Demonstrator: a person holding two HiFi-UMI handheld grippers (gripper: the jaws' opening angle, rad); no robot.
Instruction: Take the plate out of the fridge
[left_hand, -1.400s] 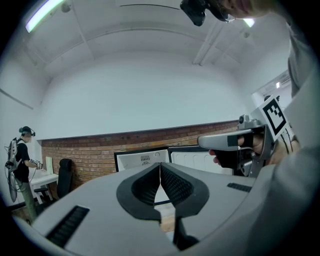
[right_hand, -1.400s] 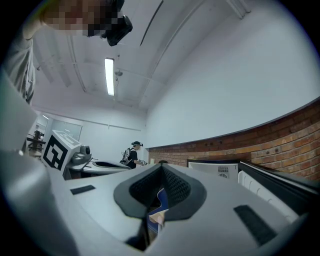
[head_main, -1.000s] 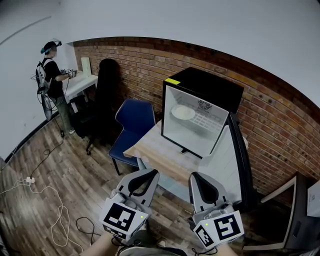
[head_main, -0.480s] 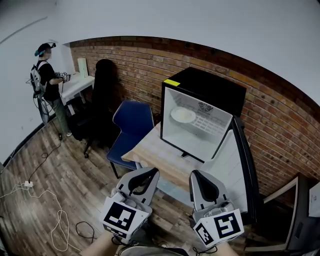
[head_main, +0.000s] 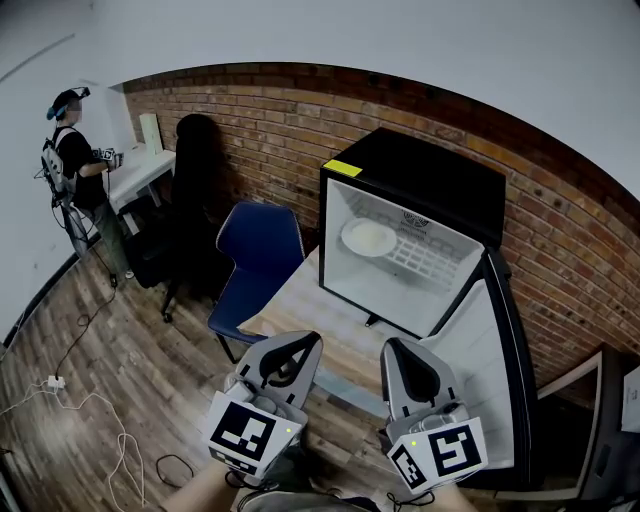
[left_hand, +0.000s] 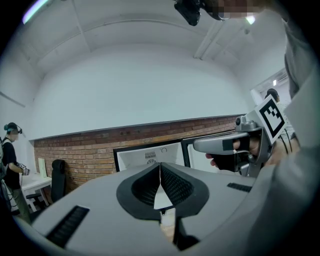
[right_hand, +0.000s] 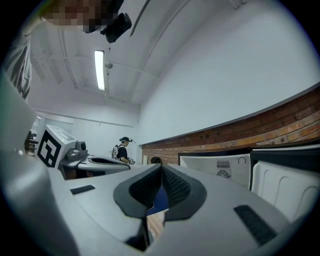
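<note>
A small black fridge (head_main: 430, 190) stands on a wooden table (head_main: 310, 315) with its door (head_main: 500, 360) swung open to the right. A white plate (head_main: 369, 238) lies on the wire shelf inside, at the left. My left gripper (head_main: 292, 347) and right gripper (head_main: 400, 352) hover side by side short of the table's near edge, well short of the fridge. Both are shut with nothing between their jaws. The fridge's white interior (left_hand: 150, 156) shows beyond the left gripper (left_hand: 160, 167), and the interior (right_hand: 220, 167) also appears to the right of the right gripper (right_hand: 161, 170).
A blue chair (head_main: 255, 255) stands left of the table, with a black office chair (head_main: 190, 190) behind it. A brick wall (head_main: 260, 120) runs along the back. A person (head_main: 70, 160) stands at a white desk (head_main: 135, 170) far left. Cables (head_main: 60, 380) lie on the wooden floor.
The view has shifted a little closer to the fridge, which now sits larger and lower in the head view. Both grippers stay shut, side by side.
</note>
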